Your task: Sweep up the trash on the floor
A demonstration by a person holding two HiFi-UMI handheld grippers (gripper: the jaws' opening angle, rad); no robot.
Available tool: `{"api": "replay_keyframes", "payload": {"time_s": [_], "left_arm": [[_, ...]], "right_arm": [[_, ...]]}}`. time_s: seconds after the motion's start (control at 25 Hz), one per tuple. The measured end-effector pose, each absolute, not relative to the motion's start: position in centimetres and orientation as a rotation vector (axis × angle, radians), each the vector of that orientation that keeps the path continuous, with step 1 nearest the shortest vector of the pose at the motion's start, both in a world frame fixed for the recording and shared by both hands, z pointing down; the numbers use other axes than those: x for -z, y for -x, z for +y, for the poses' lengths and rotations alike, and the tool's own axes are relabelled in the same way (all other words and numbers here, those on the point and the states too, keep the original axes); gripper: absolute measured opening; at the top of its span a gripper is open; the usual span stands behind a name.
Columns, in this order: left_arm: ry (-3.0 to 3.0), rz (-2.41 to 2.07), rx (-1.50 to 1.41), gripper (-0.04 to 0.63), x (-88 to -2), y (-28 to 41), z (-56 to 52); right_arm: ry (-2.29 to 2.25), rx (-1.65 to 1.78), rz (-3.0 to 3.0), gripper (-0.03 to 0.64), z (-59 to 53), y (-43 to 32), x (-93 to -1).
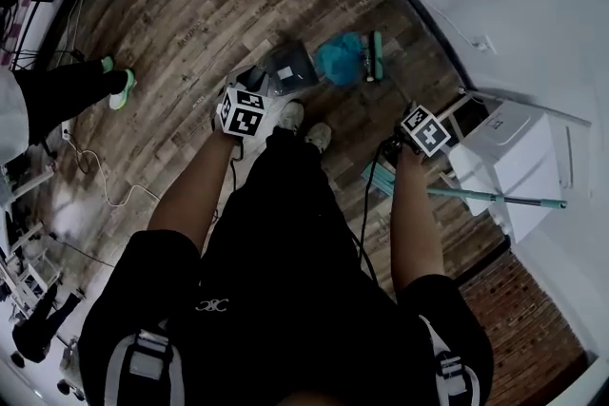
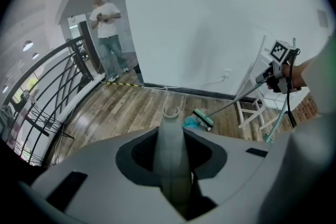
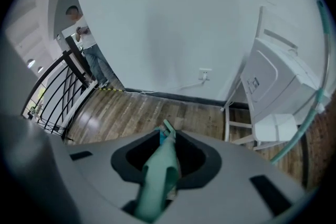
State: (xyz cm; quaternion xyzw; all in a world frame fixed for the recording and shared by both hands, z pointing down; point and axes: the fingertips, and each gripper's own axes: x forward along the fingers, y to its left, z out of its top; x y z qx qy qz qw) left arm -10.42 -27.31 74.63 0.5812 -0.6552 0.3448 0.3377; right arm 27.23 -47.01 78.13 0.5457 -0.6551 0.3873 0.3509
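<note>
In the head view my left gripper (image 1: 249,95) is shut on the handle of a grey dustpan (image 1: 290,67) that rests on the wood floor just ahead of my shoes. That handle rises as a grey column (image 2: 170,155) between the jaws. My right gripper (image 1: 404,133) is shut on a broom's teal handle (image 3: 157,176). The broom's teal head (image 1: 377,55) lies on the floor against crumpled teal trash (image 1: 340,58), right of the dustpan. The left gripper view shows the same broom head (image 2: 202,119) and trash (image 2: 191,123).
A white step stool (image 1: 509,157) stands by the wall at the right, with a second teal-handled pole (image 1: 495,198) leaning across it. Another person's leg and green shoe (image 1: 121,88) are at the left. A white cable (image 1: 105,190) trails on the floor. A black railing (image 2: 58,92) runs along the far left.
</note>
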Motion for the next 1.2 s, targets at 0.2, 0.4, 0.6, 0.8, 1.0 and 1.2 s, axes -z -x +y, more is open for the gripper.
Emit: {"api": "replay_keyframes", "payload": {"time_s": [0.2, 0.4, 0.6, 0.8, 1.0, 1.2], "left_arm": [[-1.526, -1.694, -0.891, 0.101, -74.8, 10.7, -26.6], [-1.525, -1.696, -0.863, 0.101, -75.0, 11.0, -26.0], [-1.523, -1.699, -0.844, 0.101, -75.1, 11.5, -25.2], [-1.518, -1.699, -0.809, 0.101, -75.5, 12.2, -24.4], [-1.536, -1.695, -0.741, 0.101, -75.6, 13.1, -23.9], [-1.547, -1.732, -0.707, 0.101, -75.0, 14.3, -24.2]], "right_arm": [[-1.369, -1.025, -1.696, 0.103, -44.3, -24.2, -78.1], [-1.293, -1.031, -1.71, 0.103, -41.8, -21.1, -78.2], [-1.197, -1.004, -1.729, 0.103, -39.1, -17.2, -78.3], [-1.068, -0.994, -1.751, 0.103, -35.7, -13.1, -78.5], [-0.885, -0.899, -1.794, 0.103, -32.3, -8.9, -78.1], [-0.81, -0.815, -1.808, 0.103, -31.1, -7.5, -77.3]]}}
